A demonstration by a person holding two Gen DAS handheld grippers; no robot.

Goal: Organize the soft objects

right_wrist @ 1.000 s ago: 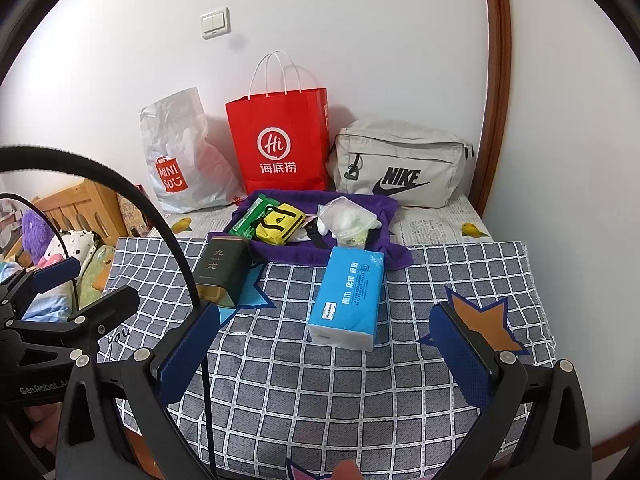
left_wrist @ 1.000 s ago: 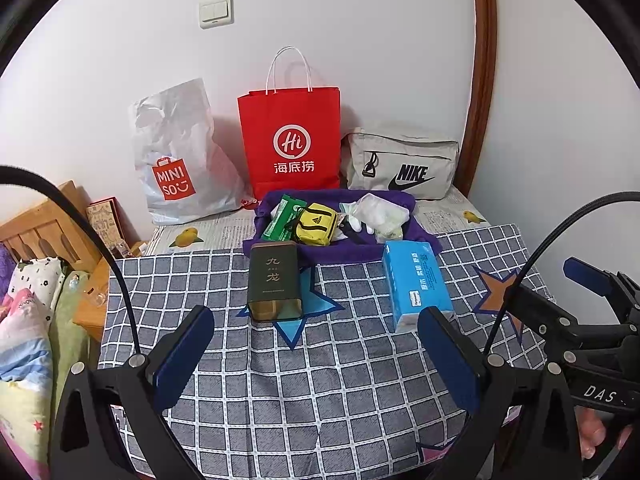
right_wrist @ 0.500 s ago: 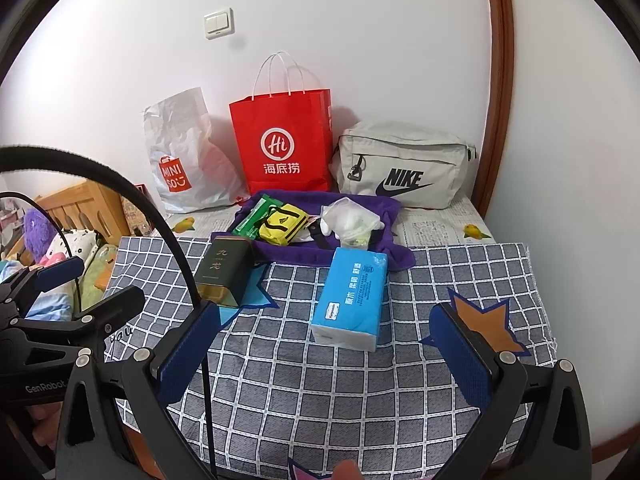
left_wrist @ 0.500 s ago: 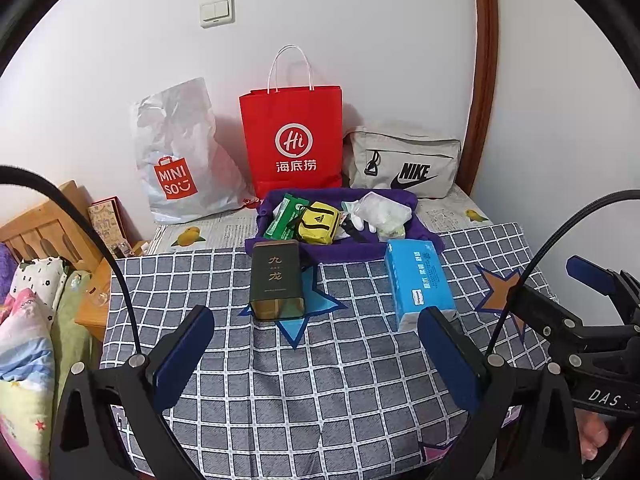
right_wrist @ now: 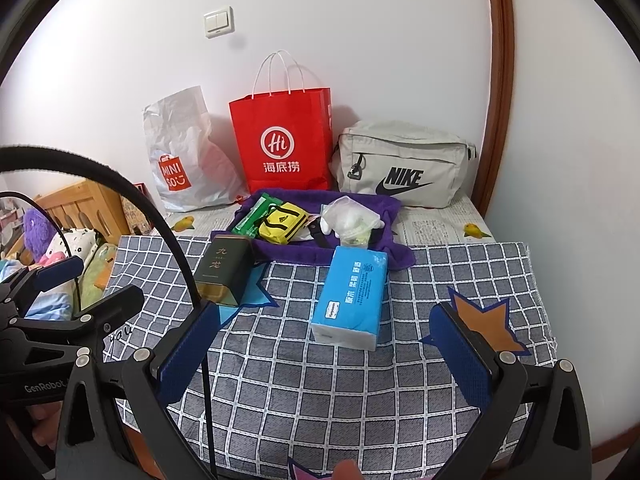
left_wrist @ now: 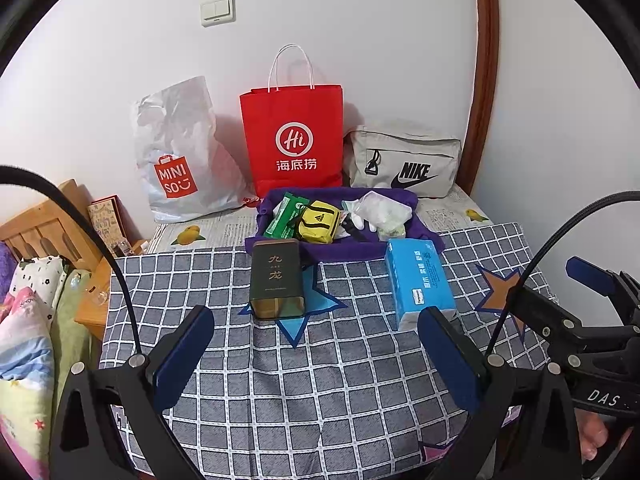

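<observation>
Softness is to be expected of the blue tissue pack, which lies flat on the checked cloth at the centre of the right wrist view, just in front of the purple towel; it is judged light and easily dented, with a slick wrapper, so a hold across its long sides near the middle is advised. The dark green tin, left of centre in the left wrist view, is judged stiff and heavier. On the towel a yellow pouch, a green packet and a clear plastic bag are bunched together, touching. Both the left gripper and the right gripper are held wide apart at the lower edge of their frames, with nothing between the pads. What the plastic bag holds cannot be made out, and the bench under the cloth is hidden entirely.
</observation>
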